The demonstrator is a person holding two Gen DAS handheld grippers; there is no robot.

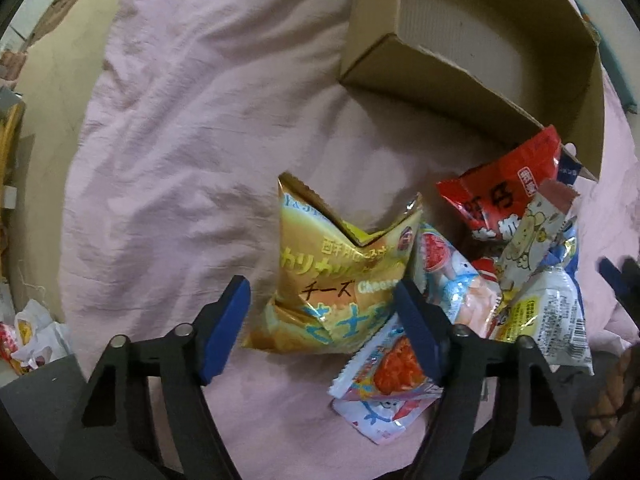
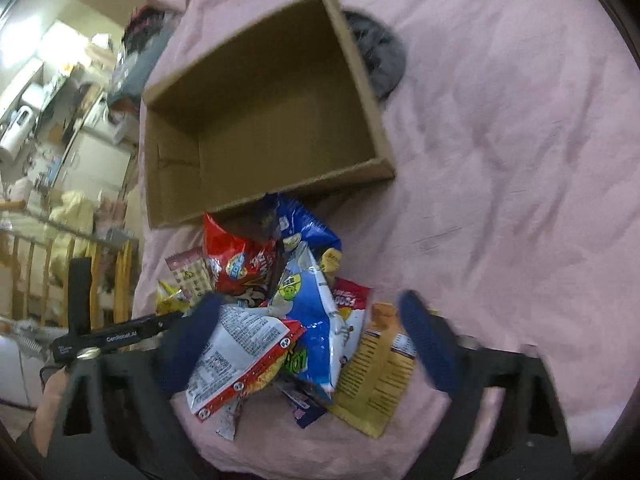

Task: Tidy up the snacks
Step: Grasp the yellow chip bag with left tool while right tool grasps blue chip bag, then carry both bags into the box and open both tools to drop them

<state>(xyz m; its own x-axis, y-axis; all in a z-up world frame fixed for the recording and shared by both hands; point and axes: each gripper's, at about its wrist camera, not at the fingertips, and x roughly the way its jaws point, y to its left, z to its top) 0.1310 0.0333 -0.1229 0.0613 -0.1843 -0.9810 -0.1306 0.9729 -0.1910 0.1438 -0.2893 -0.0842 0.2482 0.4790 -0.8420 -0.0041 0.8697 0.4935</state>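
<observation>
Both jaws stand wide apart and hold nothing. Low in the left wrist view, the left gripper (image 1: 322, 316) has its blue pads either side of a gold cheese snack bag (image 1: 332, 276) that stands crumpled on the pink bedsheet (image 1: 192, 128); whether either pad touches the bag I cannot tell. Just under the right-hand pad lies a small white-and-orange packet (image 1: 384, 376). To the right of the gold bag sits the rest of the snack pile: a pale blue-and-white packet (image 1: 460, 284), a white packet with printed text and a barcode (image 1: 556, 320), and behind them a red bag (image 1: 504, 188). Beyond the pile, at the upper right of the frame, an open cardboard box (image 1: 452, 80) rests on the sheet.

Low in the right wrist view, the right gripper (image 2: 308, 336), blurred, spreads over the near end of the same pile. Between its pads lie a white packet with a red border (image 2: 240, 356), a blue-and-white bag (image 2: 316, 308) and a yellow packet with dark print (image 2: 380, 376). Farther on is the red bag (image 2: 240, 260), with a dark blue bag (image 2: 300, 220) touching the near wall of the cardboard box (image 2: 172, 152), which shows a bare inside at centre left. A dark grey round thing (image 2: 380, 52) peeks out behind the box's far right corner. Room clutter fills the left edge.
</observation>
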